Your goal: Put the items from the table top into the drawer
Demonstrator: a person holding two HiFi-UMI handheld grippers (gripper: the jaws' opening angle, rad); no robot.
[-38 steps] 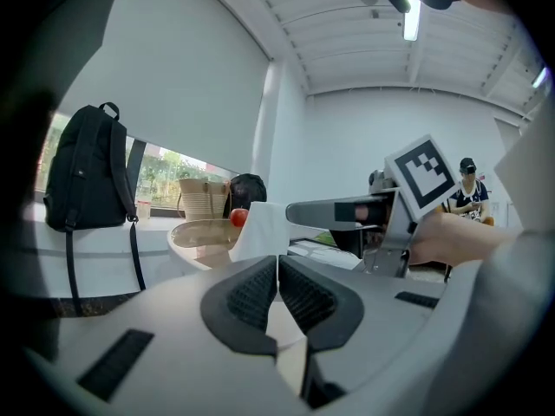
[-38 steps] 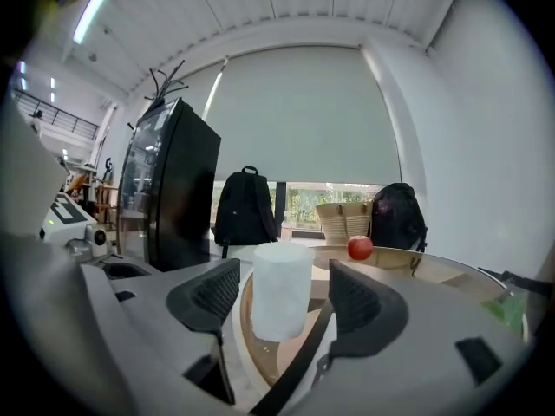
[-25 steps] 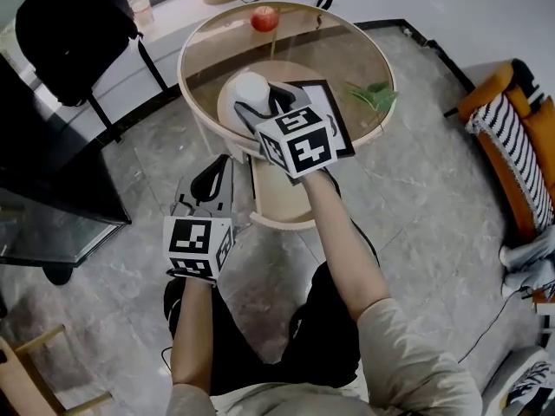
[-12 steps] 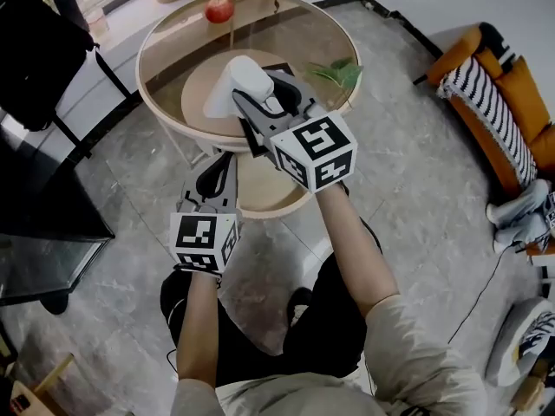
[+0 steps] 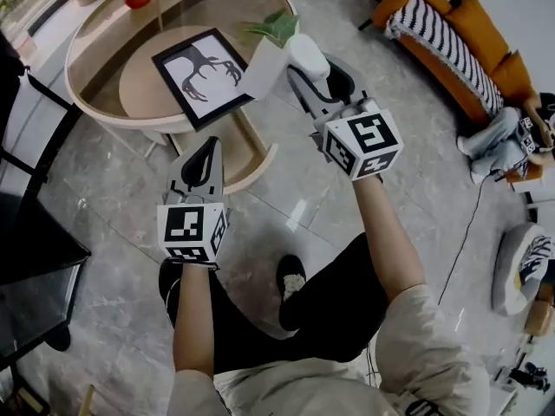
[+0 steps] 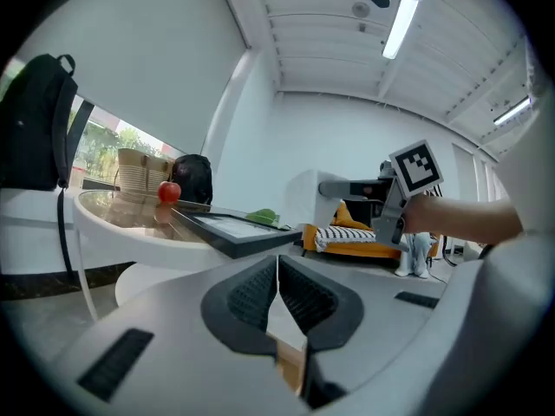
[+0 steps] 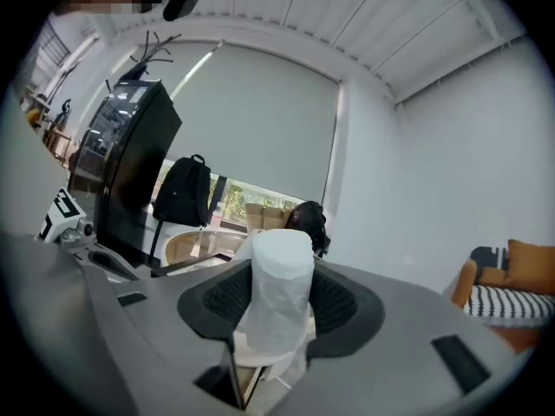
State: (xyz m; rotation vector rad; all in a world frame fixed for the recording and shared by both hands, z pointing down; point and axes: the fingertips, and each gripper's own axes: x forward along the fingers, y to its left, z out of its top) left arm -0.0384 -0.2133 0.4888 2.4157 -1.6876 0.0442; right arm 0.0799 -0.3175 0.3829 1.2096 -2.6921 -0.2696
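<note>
While the right gripper [image 7: 276, 308] pinches the white roll [image 7: 279, 276] between its pads (the jaws have just been closing on it), the left gripper [image 6: 277, 277] has its jaws pressed together on nothing. The roll is held clear of the round table [image 5: 95, 115], near the green leaf [image 5: 273, 29] and framed picture [image 5: 201, 72]. The left gripper is level beside the open drawer [image 5: 251, 159].
</note>
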